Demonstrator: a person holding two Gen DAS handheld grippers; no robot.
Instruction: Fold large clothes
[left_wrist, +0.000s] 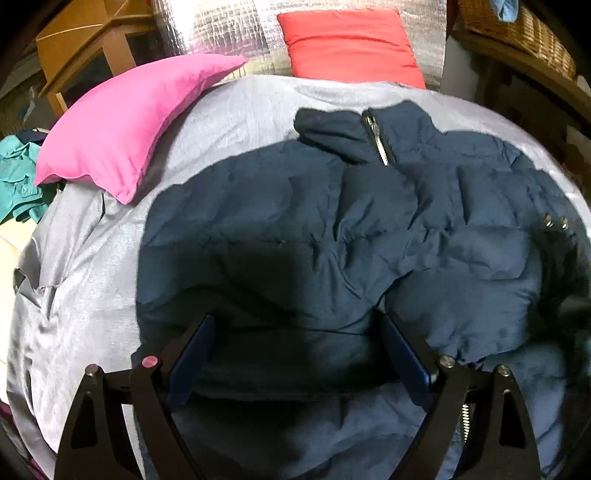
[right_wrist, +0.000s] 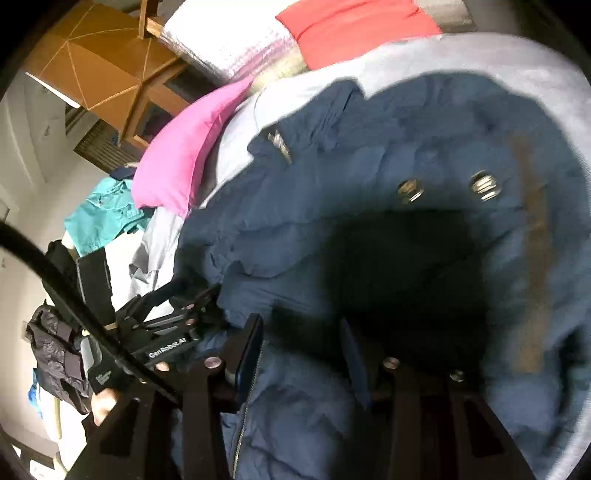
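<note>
A navy padded jacket (left_wrist: 332, 236) lies spread over a pale grey bedcover (left_wrist: 92, 295), collar and zipper (left_wrist: 376, 138) at the far end, hem toward the near edge where both grippers work. Seen from the left wrist, the left gripper (left_wrist: 295, 354) has its fingers released and spread wide, straddling a fold of the jacket's near hem without pressing on it. The right gripper (right_wrist: 303, 354) stands partly closed over the jacket's near right side; the view is dark and blurred there, so I cannot tell whether it pinches cloth or merely hovers above it. The right wrist view also shows the left gripper just to the left, at the jacket's near left edge, with a fingertip of the person's hand (right_wrist: 105, 404) on its handle. As for progress, the jacket looks zipped, laid roughly flat, and its sides appear already turned inward: two snap buttons (right_wrist: 447, 188) and a brownish strip (right_wrist: 532, 258) show on the right part, which suggests a sleeve or side panel folded over. The body has not yet been doubled from hem to collar, so that fold and a final smoothing seem to remain. A pink pillow (left_wrist: 125, 125) and a red pillow (left_wrist: 351, 48) sit at the far end, and a teal garment (left_wrist: 18, 177) lies off to the left.
</note>
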